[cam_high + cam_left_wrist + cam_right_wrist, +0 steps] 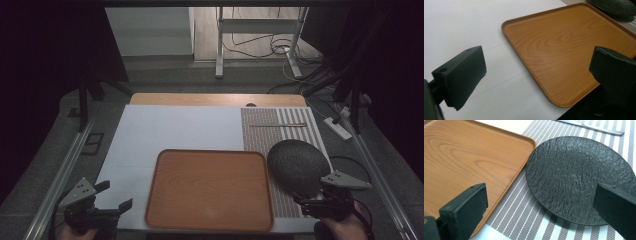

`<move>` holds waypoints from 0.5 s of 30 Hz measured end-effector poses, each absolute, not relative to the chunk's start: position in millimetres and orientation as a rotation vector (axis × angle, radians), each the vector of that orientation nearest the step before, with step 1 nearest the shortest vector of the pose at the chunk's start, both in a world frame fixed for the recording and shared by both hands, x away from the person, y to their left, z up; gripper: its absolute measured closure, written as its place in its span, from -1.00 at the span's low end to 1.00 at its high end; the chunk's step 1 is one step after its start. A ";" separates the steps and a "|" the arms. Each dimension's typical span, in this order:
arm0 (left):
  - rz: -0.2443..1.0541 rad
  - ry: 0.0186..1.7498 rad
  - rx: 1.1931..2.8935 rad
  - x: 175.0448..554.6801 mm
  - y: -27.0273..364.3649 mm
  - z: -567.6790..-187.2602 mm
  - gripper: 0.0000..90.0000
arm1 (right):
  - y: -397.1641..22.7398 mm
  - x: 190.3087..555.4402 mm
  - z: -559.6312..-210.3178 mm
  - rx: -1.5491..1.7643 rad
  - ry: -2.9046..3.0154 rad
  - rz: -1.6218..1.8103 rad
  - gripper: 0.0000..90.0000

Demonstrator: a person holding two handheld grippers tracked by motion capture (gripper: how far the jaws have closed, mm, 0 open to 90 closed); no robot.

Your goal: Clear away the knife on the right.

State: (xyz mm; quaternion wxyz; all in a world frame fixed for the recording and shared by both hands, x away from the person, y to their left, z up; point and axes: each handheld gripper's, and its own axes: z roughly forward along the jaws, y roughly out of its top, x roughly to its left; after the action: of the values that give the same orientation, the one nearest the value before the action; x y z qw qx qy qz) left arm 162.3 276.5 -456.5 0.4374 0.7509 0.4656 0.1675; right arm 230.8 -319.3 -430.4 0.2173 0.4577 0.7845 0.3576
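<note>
Left gripper (116,196) and right gripper (307,203) hover low — jaws spread.

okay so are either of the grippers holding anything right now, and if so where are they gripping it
Nothing is held. The left hand-held gripper is open above the tray's near corner; the right hand-held gripper is open over the black plate.

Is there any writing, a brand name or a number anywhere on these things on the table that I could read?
None: no readable text shows in these pictures.
The wooden tray bears only wood grain.
The black plate is rough-textured, without a mark.
The striped mat and the white sheet are unprinted.
The knife is too small to tell whether it carries a stamp.
The left gripper and right gripper show no labels.
</note>
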 end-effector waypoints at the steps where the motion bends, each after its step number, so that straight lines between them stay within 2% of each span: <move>1: 0.415 1.156 1.869 162.3 276.5 -456.6 -0.98 | -319.3 231.0 -430.4 1.269 2.175 0.991 -1.00; 15: 0.411 1.147 1.887 163.5 273.5 -455.8 -0.98 | -314.1 232.3 -432.0 1.227 2.238 0.948 -1.00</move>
State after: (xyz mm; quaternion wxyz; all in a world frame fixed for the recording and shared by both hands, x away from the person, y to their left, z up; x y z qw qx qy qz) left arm 163.5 273.5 -455.8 0.4327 0.7573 0.4604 0.1650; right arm 232.3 -314.1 -432.0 0.2079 0.4409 0.8040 0.3404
